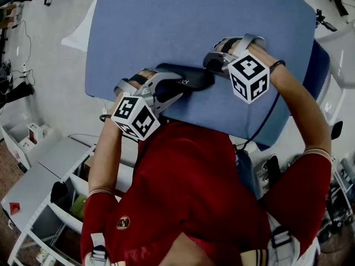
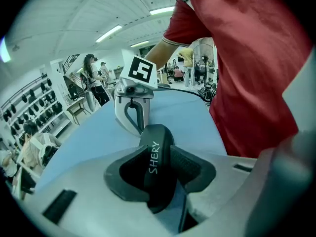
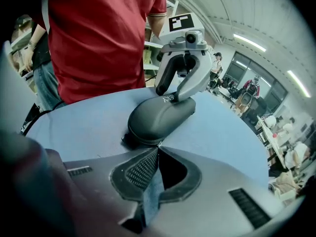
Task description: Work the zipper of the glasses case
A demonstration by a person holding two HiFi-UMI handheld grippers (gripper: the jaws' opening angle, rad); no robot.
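Note:
A black glasses case [image 1: 191, 77] lies on the blue table [image 1: 194, 21] near its front edge. My left gripper [image 1: 175, 86] is shut on the case's left end; in the left gripper view both pads [image 2: 190, 166] press the sides of the case [image 2: 157, 174], which bears white print. My right gripper [image 1: 209, 65] is at the case's right end. In the right gripper view its jaws [image 3: 158, 147] are closed tip to tip at the near end of the case [image 3: 160, 113], on the small zipper pull. The left gripper [image 3: 177, 94] straddles the far end.
The person's red-shirted body stands close against the table's front edge. White shelving with bins [image 1: 33, 187] stands on the floor at the lower left. A dark cable [image 1: 266, 121] hangs off the table's right side. People stand far back [image 2: 94, 80].

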